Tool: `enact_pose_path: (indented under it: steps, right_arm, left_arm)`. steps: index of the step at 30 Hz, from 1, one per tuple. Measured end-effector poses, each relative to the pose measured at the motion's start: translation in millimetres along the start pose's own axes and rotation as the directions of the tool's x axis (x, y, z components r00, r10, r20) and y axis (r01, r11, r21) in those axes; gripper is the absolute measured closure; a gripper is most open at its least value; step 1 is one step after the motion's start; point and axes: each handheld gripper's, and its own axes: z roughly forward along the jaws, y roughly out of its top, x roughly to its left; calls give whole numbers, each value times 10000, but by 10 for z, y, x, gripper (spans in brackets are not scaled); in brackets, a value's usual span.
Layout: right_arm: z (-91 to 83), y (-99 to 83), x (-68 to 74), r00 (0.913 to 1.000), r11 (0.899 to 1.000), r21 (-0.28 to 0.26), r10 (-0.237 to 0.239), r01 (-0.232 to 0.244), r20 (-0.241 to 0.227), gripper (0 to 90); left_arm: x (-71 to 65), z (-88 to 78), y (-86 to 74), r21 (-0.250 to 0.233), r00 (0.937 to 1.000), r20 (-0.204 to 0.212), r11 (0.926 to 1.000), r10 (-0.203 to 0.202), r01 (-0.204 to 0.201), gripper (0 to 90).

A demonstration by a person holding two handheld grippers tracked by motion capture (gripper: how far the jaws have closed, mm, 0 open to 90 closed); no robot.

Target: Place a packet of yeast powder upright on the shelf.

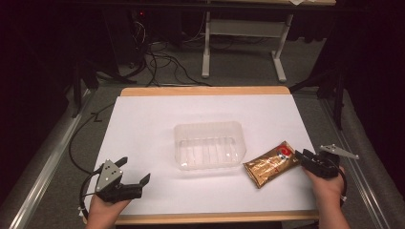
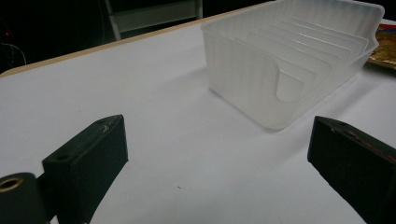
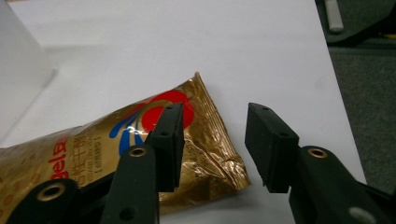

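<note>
A: What lies on the table [image 1: 143, 119]?

B: 2 things on its white top. A clear plastic tray [image 1: 208, 145] sits about midway between the left and right edges, a little nearer the near edge than the far one. A gold foil packet [image 1: 270, 165] lies flat just to the tray's right, slanted, its left end close to the tray's near right corner, towards the table's right edge.

A: Any writing on the packet?

B: In the right gripper view the packet [image 3: 116, 154] has a red disc with blue and white swirls near its crimped end. Beside that come red Latin letters, of which "gel" can be read, then a line of smaller characters too small to make out. No brand name is legible in full.

A: And the right gripper?

B: The right gripper [image 1: 305, 157] is at the packet's right end, near the table's right edge. Its jaws stand partly open, 1 over the foil and 1 over bare table beyond the crimped edge. Neither presses the packet; it holds nothing.

A: The left one?

B: The left gripper [image 1: 136, 171] is near the near left corner, jaws wide apart with bare white table between them, holding nothing. In its own view the tray [image 2: 289, 60] stands ahead, its ribbed floor visible.
</note>
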Motion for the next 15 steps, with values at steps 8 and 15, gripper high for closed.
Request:
enact_pose_path:
  steps: [8,15]
  right_arm:
    - [61,-77,-68,9972,9973,399,632,-616,-406,484]
    - [63,-155,-203,9768,9815,376,1906,-1877,-980,437]
  left_arm:
    - [-15,16,-5,96,10000,53,9999,28,-28,57]
    - [-43,23,-6,127,10000,61,9999,47,-48,57]
